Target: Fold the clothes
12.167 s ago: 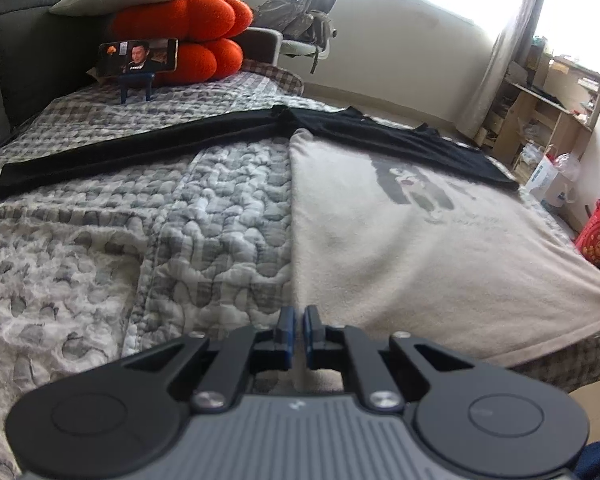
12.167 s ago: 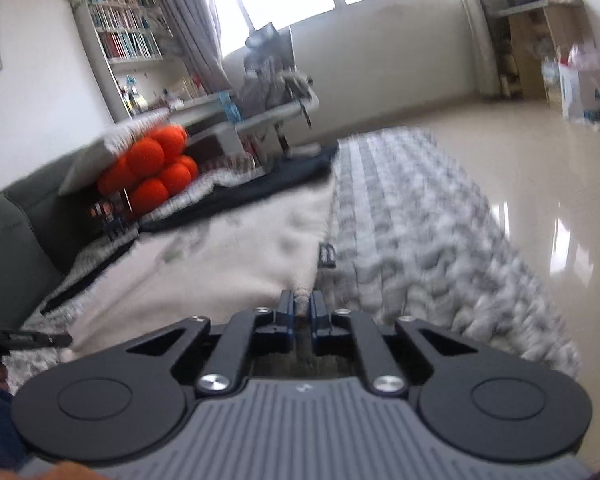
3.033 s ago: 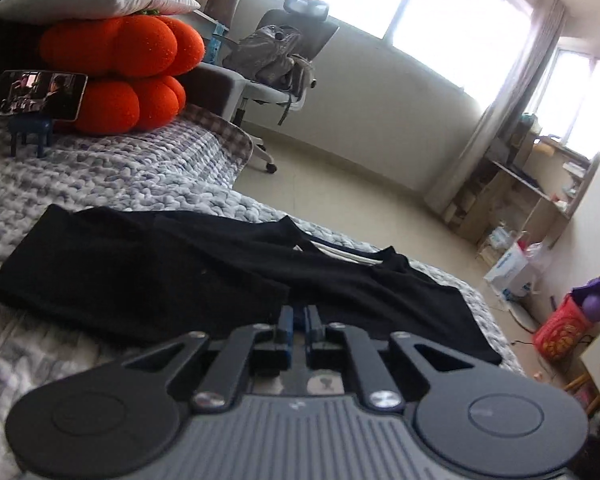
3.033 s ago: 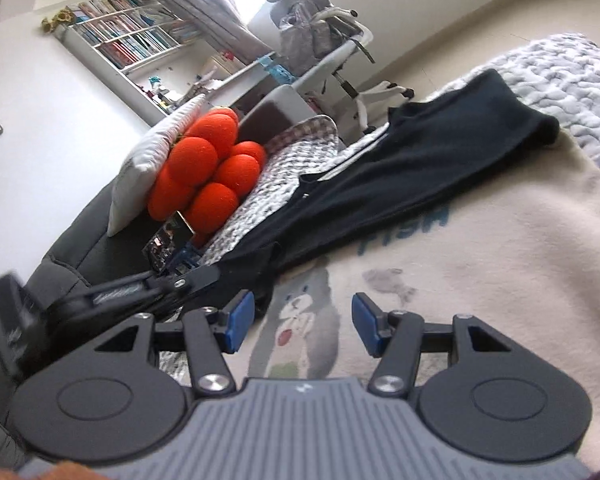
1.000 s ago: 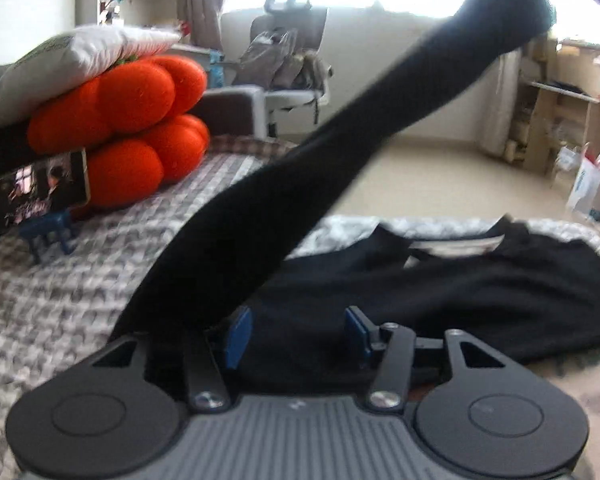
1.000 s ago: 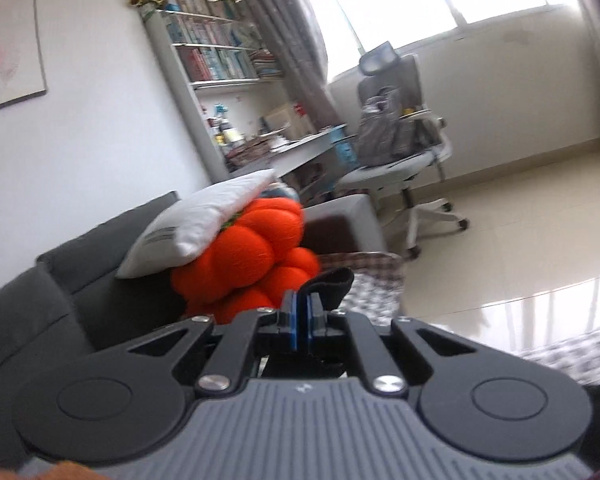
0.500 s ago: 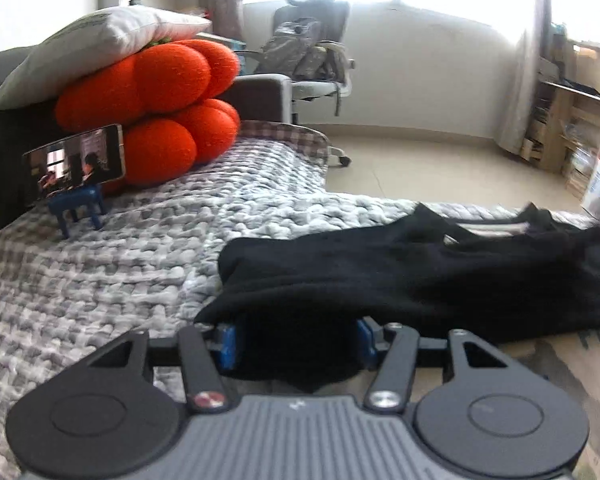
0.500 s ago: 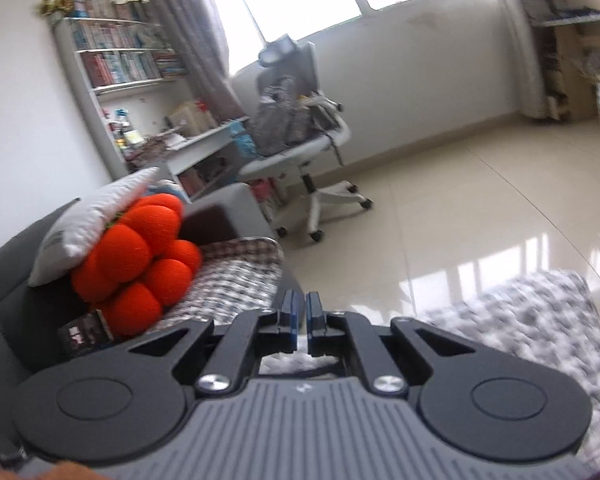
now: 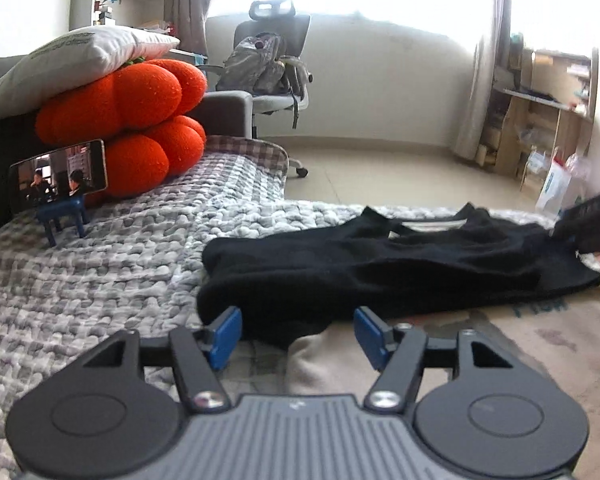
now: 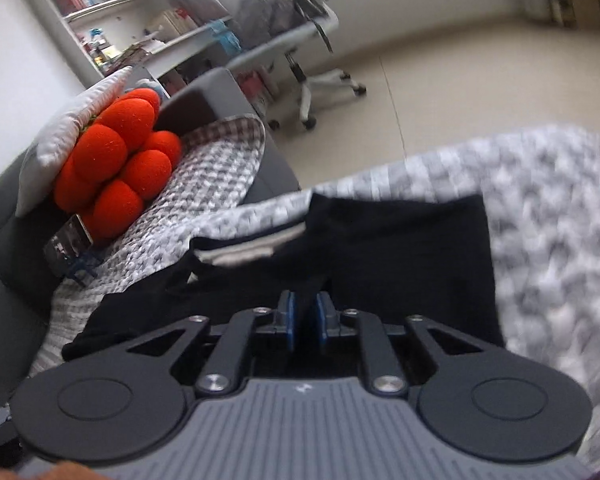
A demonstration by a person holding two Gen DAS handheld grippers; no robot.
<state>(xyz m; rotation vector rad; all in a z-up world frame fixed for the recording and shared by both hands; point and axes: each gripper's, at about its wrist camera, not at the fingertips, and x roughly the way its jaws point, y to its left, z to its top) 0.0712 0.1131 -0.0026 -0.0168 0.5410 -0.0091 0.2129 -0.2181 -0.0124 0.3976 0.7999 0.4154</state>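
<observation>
On the grey knitted bed cover (image 9: pixel 111 280), partly over a beige printed blanket (image 9: pixel 520 344), lies the limp black long-sleeved garment (image 9: pixel 380 268), sleeve folded across; soft and light, it is probably best pinched at hem corners or cuffs. The left gripper (image 9: pixel 295 334) gapes empty just before its folded edge, while the right gripper (image 10: pixel 304 320) is pinched on a tuck of the black cloth.

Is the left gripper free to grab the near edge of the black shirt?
Probably yes: the left gripper is open, and the black shirt edge lies right between its pads, nothing covering it.
</observation>
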